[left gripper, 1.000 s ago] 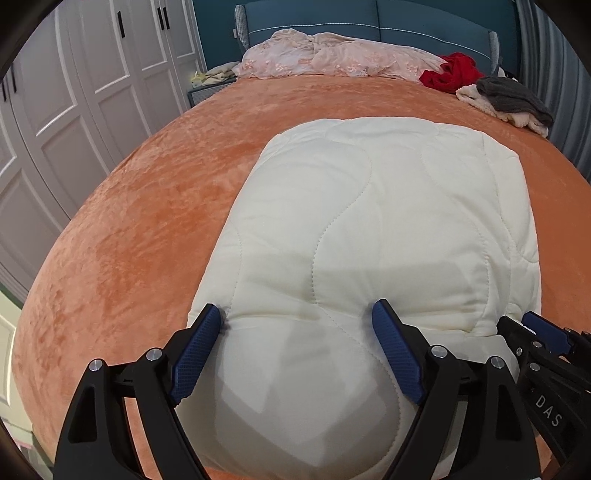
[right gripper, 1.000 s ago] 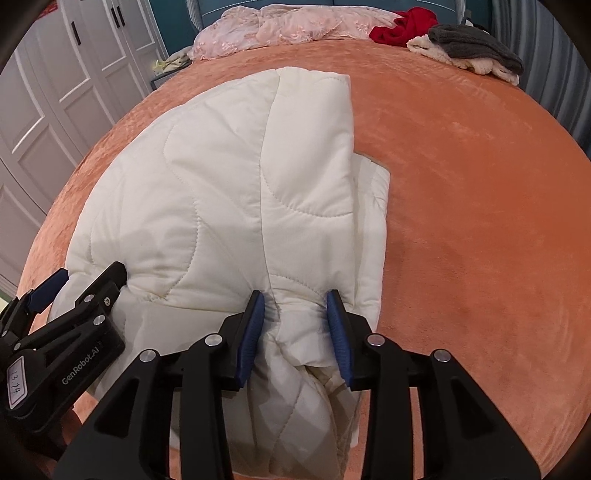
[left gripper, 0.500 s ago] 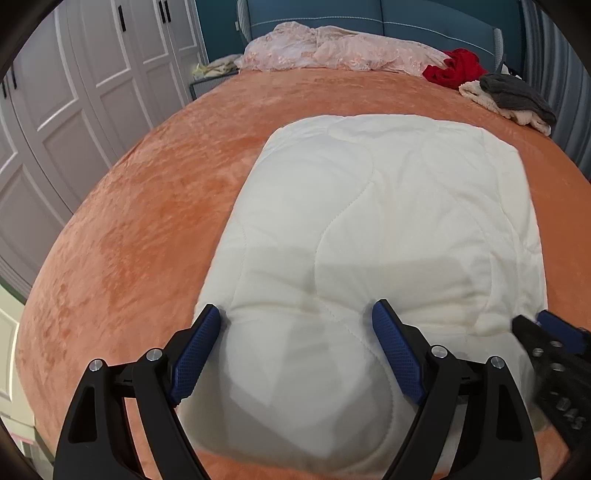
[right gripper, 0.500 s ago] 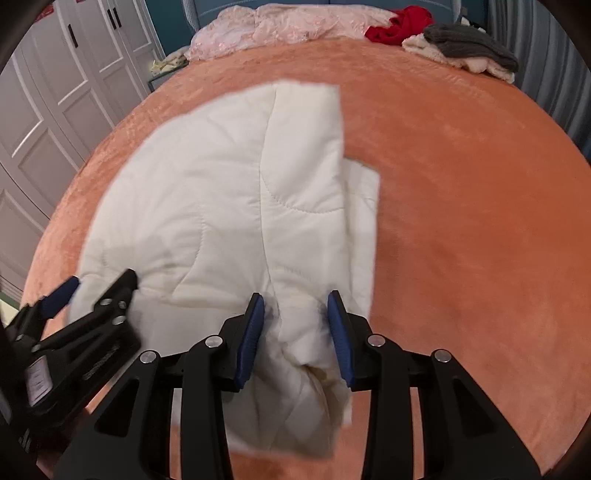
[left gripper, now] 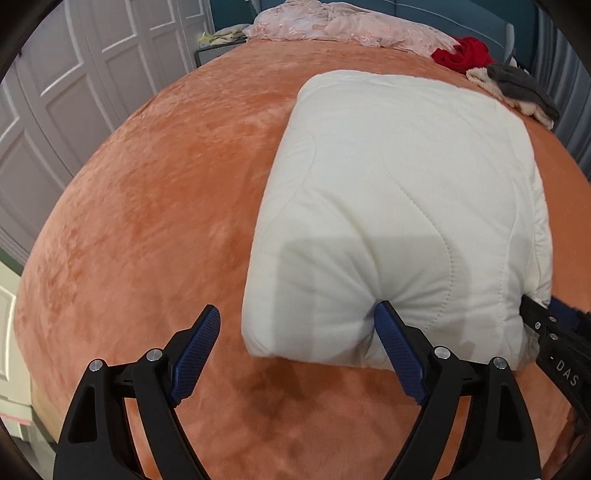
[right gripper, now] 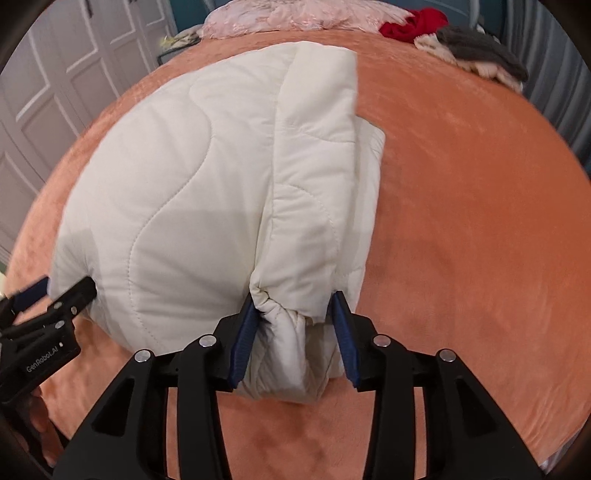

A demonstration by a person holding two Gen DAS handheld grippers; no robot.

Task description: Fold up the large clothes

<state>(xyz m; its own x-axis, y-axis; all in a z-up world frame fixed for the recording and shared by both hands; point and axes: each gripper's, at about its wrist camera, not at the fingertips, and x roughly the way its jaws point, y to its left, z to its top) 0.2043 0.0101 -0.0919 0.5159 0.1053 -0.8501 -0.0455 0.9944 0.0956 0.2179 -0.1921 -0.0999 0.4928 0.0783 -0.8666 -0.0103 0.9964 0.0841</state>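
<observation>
Orange bedspread [left gripper: 155, 206] fills your view. Your left gripper [left gripper: 295, 334] stands released, its right pad touching the cream quilted coat's [left gripper: 402, 206] near edge at 3 o'clock. Your right gripper [right gripper: 295, 325], jaws just widening, grasps bunched coat hem. Clothes pile [right gripper: 469, 48] lies at 1 o'clock.

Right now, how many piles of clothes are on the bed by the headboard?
2: a pink heap in the middle, and a red, grey and cream pile toward the right. More may be hidden.
</observation>
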